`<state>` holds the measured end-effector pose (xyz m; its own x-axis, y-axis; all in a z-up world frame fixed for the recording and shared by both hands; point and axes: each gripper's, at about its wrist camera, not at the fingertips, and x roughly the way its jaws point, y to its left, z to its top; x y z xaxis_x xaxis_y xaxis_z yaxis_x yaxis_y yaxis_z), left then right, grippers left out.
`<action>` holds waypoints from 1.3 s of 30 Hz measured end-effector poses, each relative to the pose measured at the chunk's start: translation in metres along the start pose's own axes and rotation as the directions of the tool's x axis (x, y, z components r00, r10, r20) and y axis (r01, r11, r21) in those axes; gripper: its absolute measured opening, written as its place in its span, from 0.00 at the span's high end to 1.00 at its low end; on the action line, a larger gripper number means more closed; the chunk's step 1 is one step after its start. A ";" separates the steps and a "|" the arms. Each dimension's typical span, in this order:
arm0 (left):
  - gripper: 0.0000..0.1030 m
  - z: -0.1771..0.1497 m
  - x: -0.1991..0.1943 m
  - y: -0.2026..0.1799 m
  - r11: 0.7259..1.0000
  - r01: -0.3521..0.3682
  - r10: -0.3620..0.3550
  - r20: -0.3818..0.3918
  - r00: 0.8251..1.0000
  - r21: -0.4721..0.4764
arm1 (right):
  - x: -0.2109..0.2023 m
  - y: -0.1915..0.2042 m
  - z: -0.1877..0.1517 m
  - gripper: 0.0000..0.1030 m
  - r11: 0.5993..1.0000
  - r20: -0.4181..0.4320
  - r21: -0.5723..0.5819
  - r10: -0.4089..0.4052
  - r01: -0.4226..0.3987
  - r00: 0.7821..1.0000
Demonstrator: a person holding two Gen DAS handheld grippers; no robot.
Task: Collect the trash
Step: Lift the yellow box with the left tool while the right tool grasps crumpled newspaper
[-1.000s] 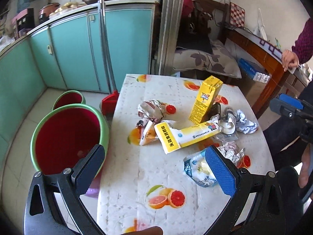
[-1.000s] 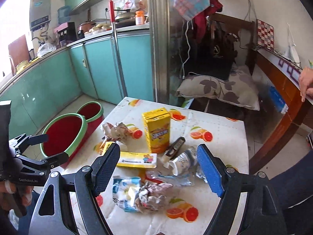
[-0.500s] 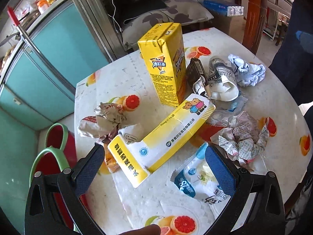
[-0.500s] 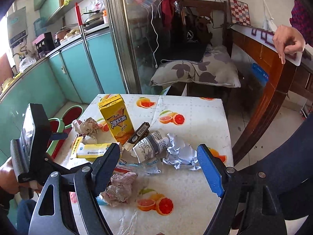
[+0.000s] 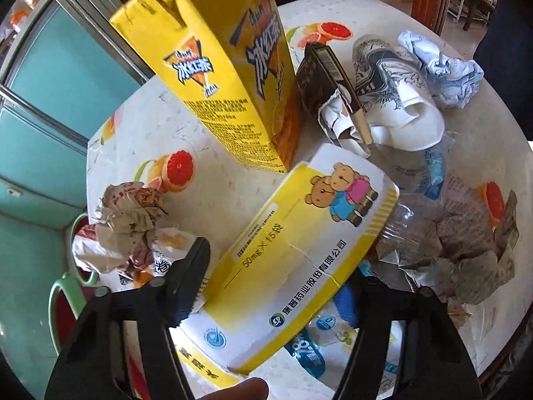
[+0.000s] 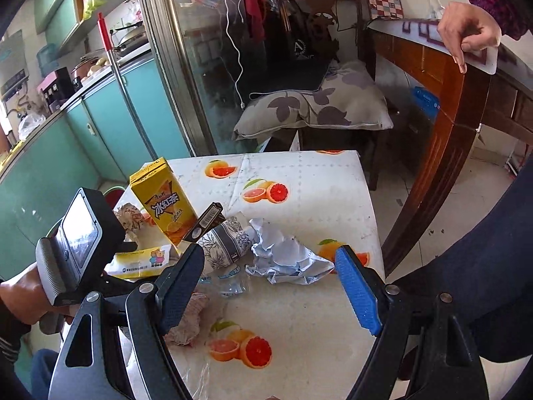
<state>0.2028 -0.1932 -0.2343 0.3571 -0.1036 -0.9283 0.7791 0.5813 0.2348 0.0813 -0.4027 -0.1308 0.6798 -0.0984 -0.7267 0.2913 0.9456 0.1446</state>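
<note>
A flat yellow-and-white medicine box (image 5: pixel 293 260) lies on the fruit-print table between the fingers of my left gripper (image 5: pixel 273 286), which close on its sides. The box also shows in the right wrist view (image 6: pixel 143 261). Behind it stands a yellow iced-tea carton (image 5: pixel 226 76). Around it lie a crumpled wrapper (image 5: pixel 126 220), a dark small box (image 5: pixel 326 80), a crushed paper cup (image 5: pixel 396 93), a blue-white paper ball (image 5: pixel 443 66) and a blue snack bag (image 5: pixel 319 340). My right gripper (image 6: pixel 269 293) is open and empty above the table, over the paper ball (image 6: pixel 283 253).
A red bin with a green rim (image 5: pixel 63 296) stands on the floor left of the table. Teal cabinets (image 6: pixel 110 123) line the left wall. A chair with a cushion (image 6: pixel 313 110) and a wooden desk (image 6: pixel 449 100) stand behind and right. Another person's hand (image 6: pixel 466 30) rests on the desk.
My left gripper moved forward and down onto the medicine box and narrowed around it. My right gripper shifted slightly closer to the table and stayed open.
</note>
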 end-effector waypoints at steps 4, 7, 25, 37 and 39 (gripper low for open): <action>0.59 -0.002 -0.003 0.000 1.000 0.009 -0.009 0.000 1.000 -0.020 | 0.003 -0.005 -0.002 0.22 1.000 -0.002 0.014 0.001 -0.001 1.000; 0.67 -0.006 -0.014 0.006 0.998 -0.004 0.006 0.024 1.000 -0.059 | 0.003 -0.004 -0.003 0.21 1.000 -0.002 0.013 0.006 -0.006 1.000; 0.67 -0.065 -0.128 0.053 0.936 0.045 0.051 0.261 0.964 -0.348 | 0.052 0.076 -0.045 0.21 0.981 -0.203 -0.129 0.120 -0.148 0.972; 0.67 -0.131 -0.166 0.073 0.872 0.053 0.133 0.340 0.931 -0.486 | 0.120 0.100 -0.074 0.21 0.987 -0.328 -0.141 0.032 -0.082 0.944; 0.67 -0.138 -0.167 0.075 0.864 0.062 0.132 0.345 0.929 -0.499 | 0.125 0.101 -0.075 0.21 0.988 -0.332 -0.137 0.019 -0.069 0.943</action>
<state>0.1311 -0.0209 -0.1016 0.6125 -0.2981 -0.7321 0.4387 0.8986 0.0011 0.1459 -0.2960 -0.2572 0.4233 0.0286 -0.9055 0.1487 0.9838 0.1006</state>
